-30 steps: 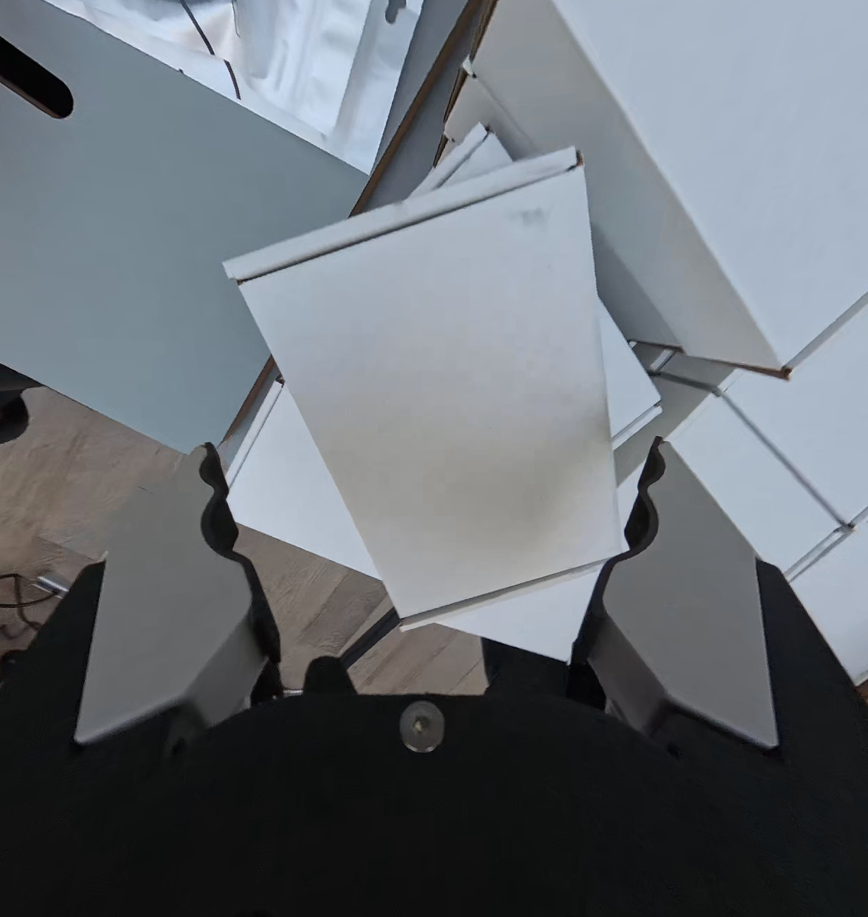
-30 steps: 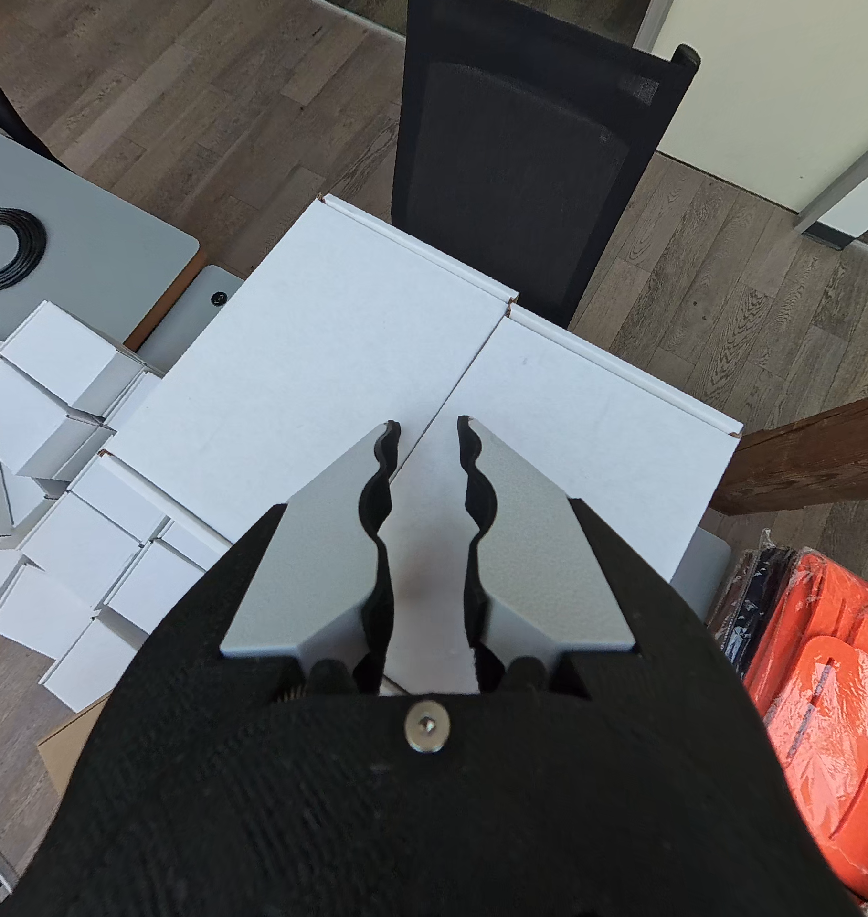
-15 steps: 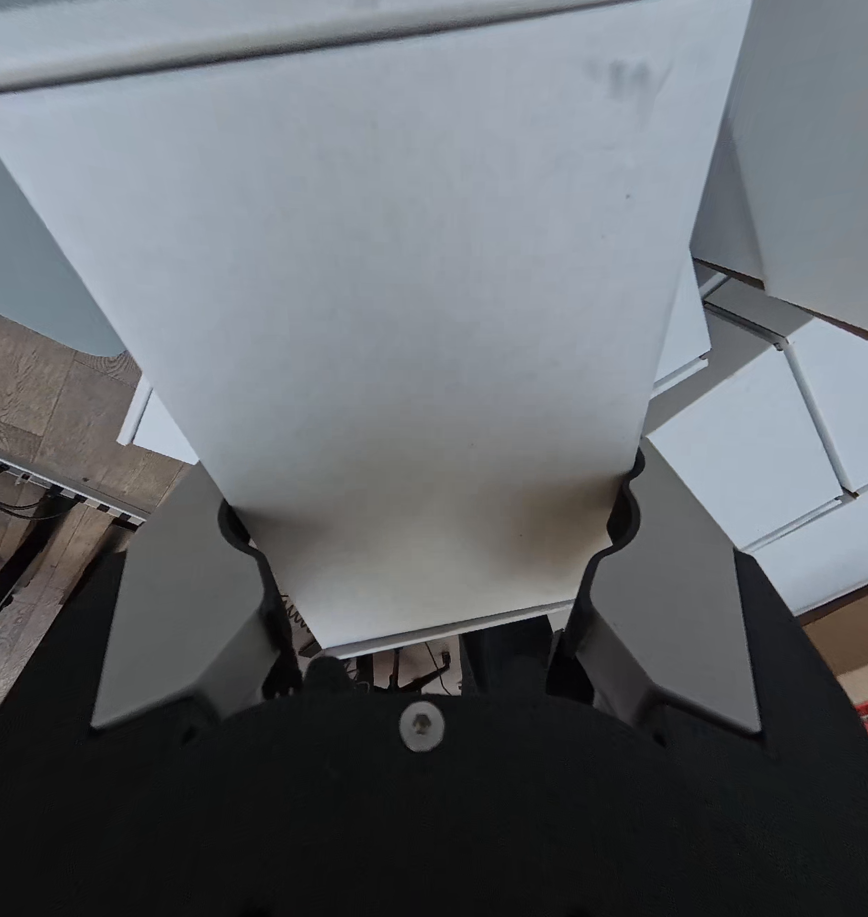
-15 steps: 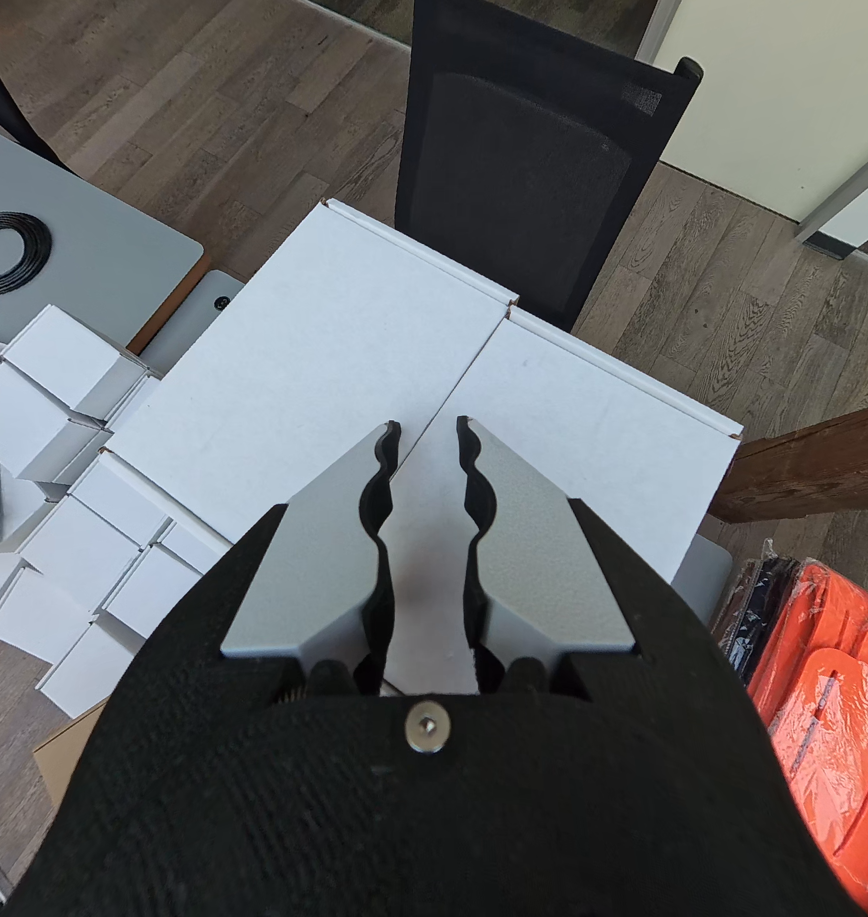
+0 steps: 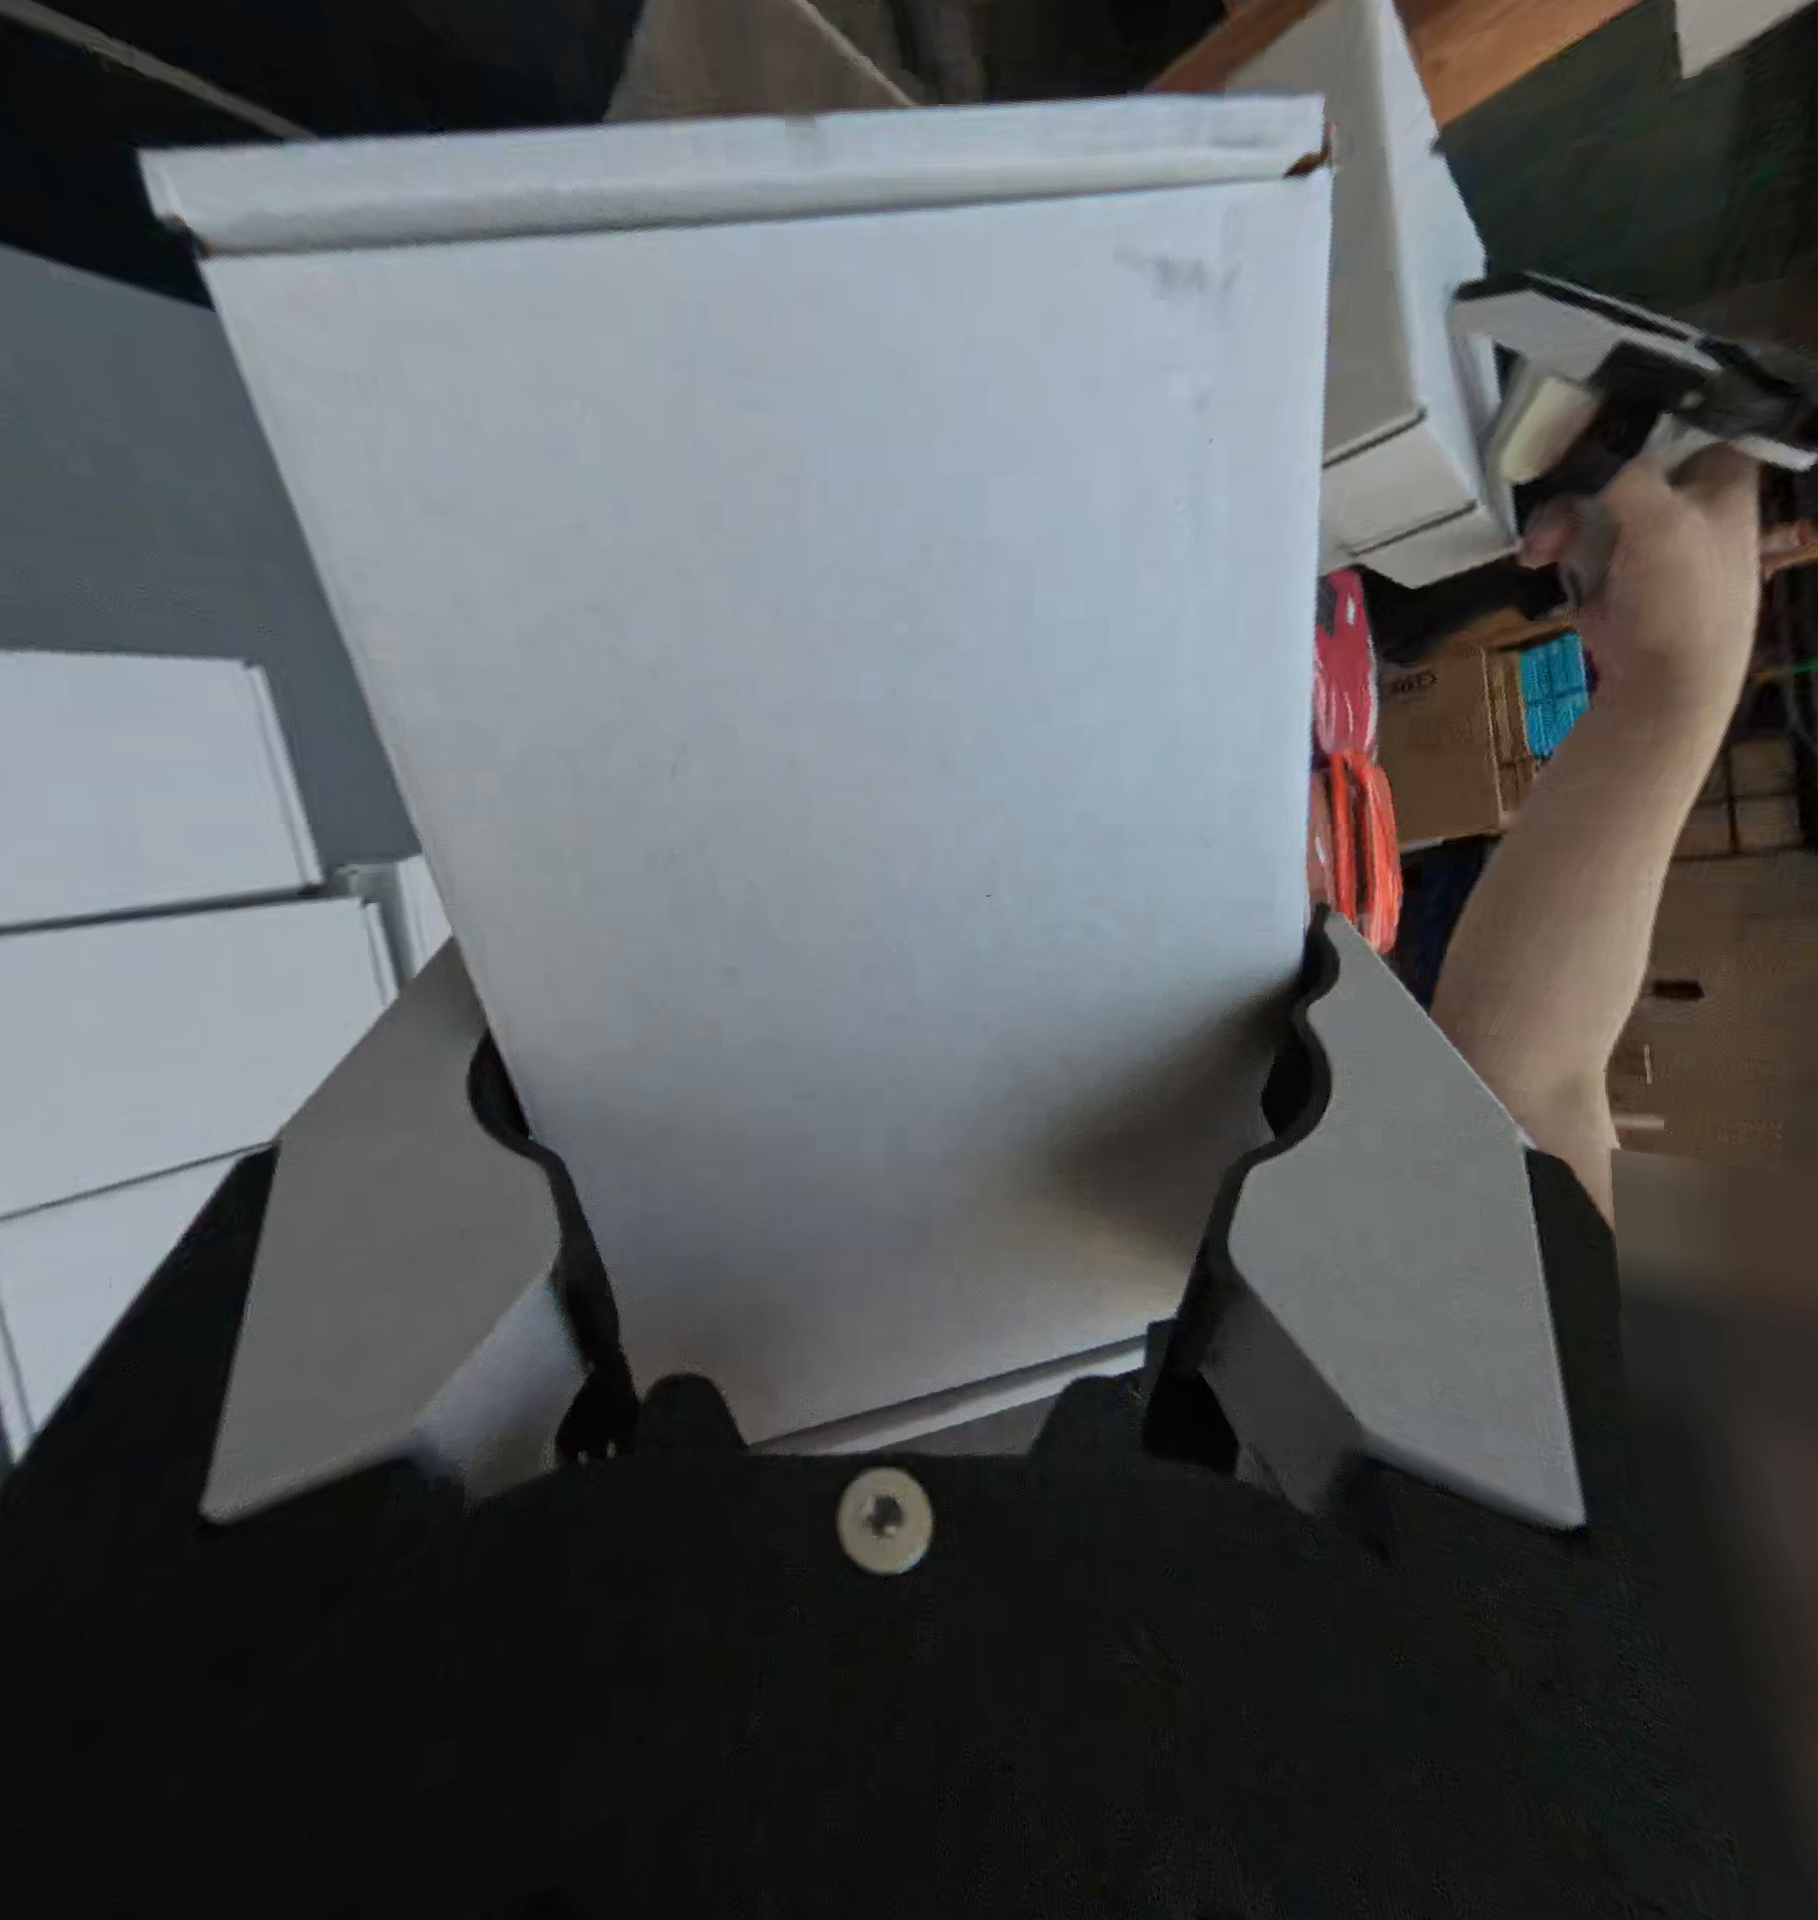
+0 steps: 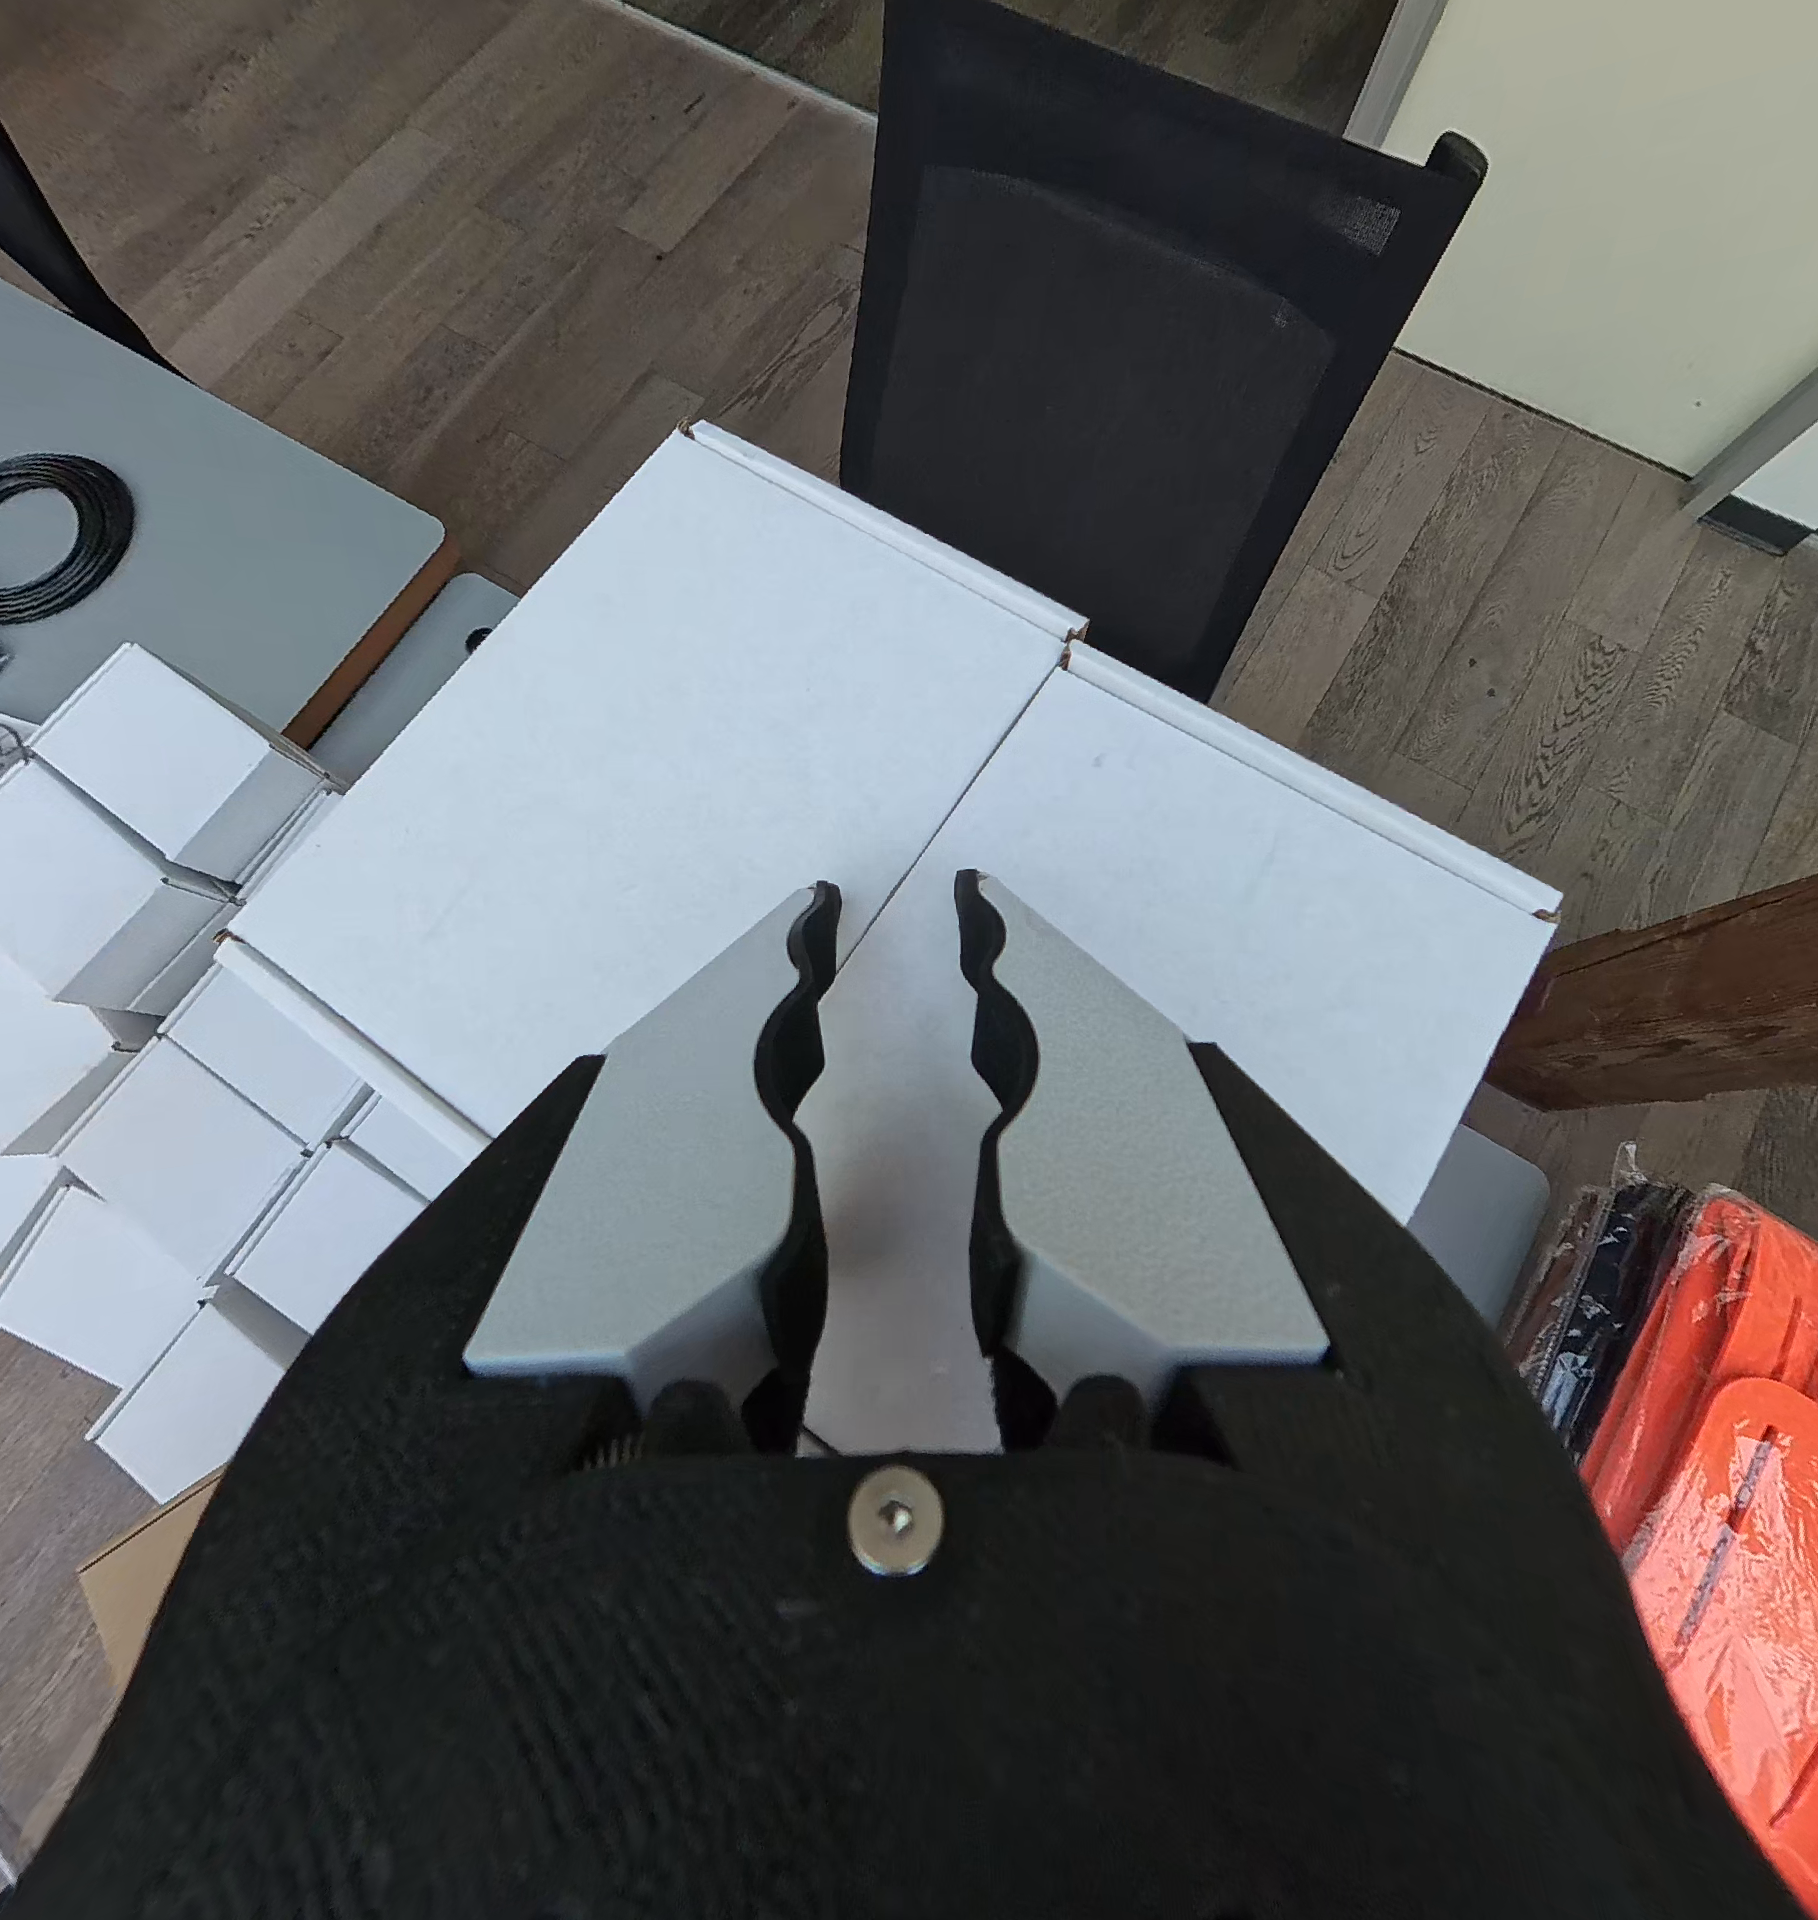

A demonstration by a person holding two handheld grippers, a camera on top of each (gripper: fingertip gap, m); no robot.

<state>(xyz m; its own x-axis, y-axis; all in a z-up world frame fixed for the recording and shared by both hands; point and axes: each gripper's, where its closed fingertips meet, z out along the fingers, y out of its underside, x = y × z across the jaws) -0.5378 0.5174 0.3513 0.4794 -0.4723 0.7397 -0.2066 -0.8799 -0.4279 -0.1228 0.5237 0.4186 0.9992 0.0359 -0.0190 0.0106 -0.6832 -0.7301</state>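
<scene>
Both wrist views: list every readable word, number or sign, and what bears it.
Brown carton: dark print, small and blurred; not quoted.
White box held in the left gripper: grey smudge near a corner, no letters.
Black chair: small grey tag, too small to read.
Nothing else bears writing.

Blurred far gripper [image 5: 1653, 416], forearm [image 5: 1570, 831]

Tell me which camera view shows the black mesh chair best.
The right wrist view: the black mesh chair stands unobstructed behind two large white boxes. The left wrist view shows none of it; a held white box fills that frame.
</scene>
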